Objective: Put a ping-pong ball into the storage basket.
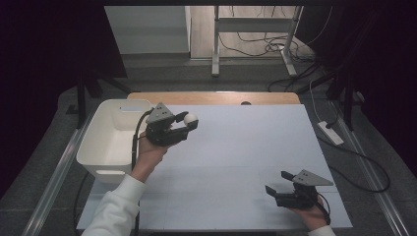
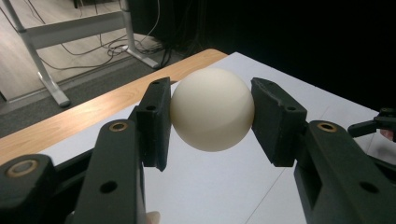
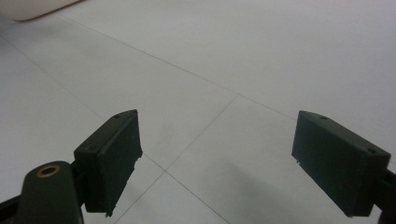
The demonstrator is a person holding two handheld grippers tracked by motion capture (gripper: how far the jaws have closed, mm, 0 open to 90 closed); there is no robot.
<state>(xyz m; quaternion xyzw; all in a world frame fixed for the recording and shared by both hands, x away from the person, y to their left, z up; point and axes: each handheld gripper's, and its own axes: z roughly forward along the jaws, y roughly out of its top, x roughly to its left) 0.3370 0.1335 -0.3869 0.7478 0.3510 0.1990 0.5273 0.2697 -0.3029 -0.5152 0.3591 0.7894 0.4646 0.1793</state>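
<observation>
Cream-white and smooth, the ball (image 2: 212, 109) sits clamped between the two black pads of the left gripper (image 1: 189, 123), held above the white table sheet (image 1: 236, 147). The white plastic bin (image 1: 105, 142) lies just to that gripper's left, its open top facing up, so the likely drop is a short sideways carry. The right gripper (image 1: 277, 183) rests well apart near the front edge, jaws spread wide on nothing.
</observation>
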